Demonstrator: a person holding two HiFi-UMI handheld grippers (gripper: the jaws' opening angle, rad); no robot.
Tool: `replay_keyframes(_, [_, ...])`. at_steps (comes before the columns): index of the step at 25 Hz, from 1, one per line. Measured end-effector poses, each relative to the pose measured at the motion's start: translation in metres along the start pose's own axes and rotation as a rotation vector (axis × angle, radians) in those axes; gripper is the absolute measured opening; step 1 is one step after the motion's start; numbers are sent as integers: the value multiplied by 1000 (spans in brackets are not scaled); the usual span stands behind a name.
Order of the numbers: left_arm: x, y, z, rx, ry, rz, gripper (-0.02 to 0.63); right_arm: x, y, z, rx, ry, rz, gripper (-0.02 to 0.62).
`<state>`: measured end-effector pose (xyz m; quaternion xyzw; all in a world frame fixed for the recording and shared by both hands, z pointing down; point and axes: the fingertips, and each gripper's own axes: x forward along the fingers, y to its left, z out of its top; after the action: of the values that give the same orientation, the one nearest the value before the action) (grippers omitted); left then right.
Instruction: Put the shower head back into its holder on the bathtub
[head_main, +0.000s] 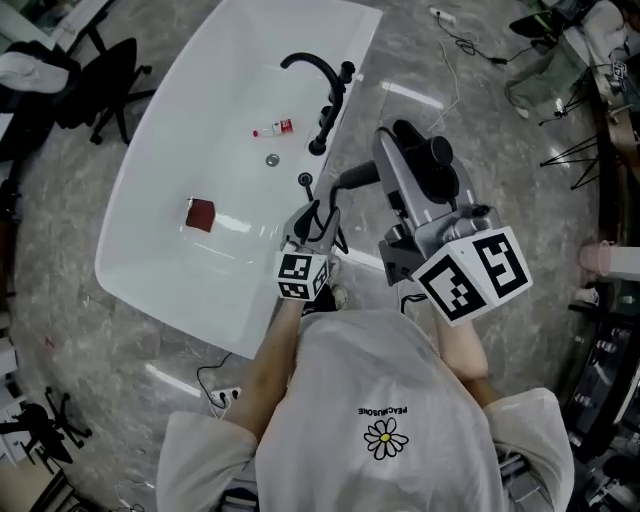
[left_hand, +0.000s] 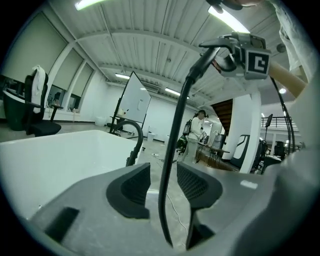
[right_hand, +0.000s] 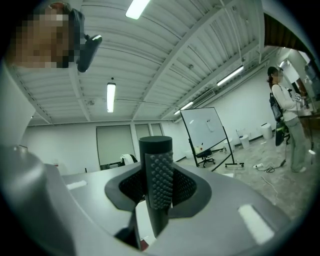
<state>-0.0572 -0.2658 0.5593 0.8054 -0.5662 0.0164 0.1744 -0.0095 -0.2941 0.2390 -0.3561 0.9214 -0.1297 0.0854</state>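
**Right gripper** (right_hand: 159, 194): fingers (right_hand: 186, 186) clamped on the black, knobbly-gripped handle of the shower head (right_hand: 156, 150). The handle stands upright, raised clear of the tub and to its right. The firm hold probably serves to steer it into its socket.

**Left gripper** (left_hand: 163, 184): fingers (left_hand: 132, 190) apart, pressing nothing. The black hose (left_hand: 180, 115) runs loose between them and up to the right gripper, likely so the slack can be guided.

**Bathtub** (head_main: 200, 120): white, left of both grippers, with a black faucet (head_main: 325, 85) on its right rim.

**Small black fitting** (head_main: 305, 181): nearer along that rim, just beyond the left gripper. Probably the holder, and empty.

**In the basin:** red block (head_main: 200, 214), small bottle (head_main: 272, 129).
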Motion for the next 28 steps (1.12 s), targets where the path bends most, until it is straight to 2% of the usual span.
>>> replay_keyframes(6, [24,3,-63,-50,150,-5,166,10,4,30,-9,-33,-3,110])
replay_keyframes(9, [36,2,-95,-45,231,-22,166,11,10,31,-9,-36,9,110])
replay_keyframes(12, [46,6,-126,-77,308,1,166,10,13,25,-12,-16,7,110])
replay_keyframes(16, [58,6,-138,-96,339,8,164,4,19,26,15,-4,20,110])
replay_keyframes(20, [65,1,-163,-98,419,5,163,-3,27,31,55,-14,50,110])
replay_keyframes(21, [65,0,-169,-104,442,12,154,-6,28,34,58,-19,58,110])
replay_keyframes(23, [63,-1,-177,-99,482,27,79,-12,28,41,41,-31,61,110])
replay_keyframes(24, [62,0,-176,-85,490,34,64,-14,28,44,23,-36,56,110])
replay_keyframes(26, [61,7,-167,-59,478,59,63,-18,26,48,-2,-48,45,110])
replay_keyframes(28, [61,23,-145,-44,429,105,63,-22,27,55,-2,-69,46,110])
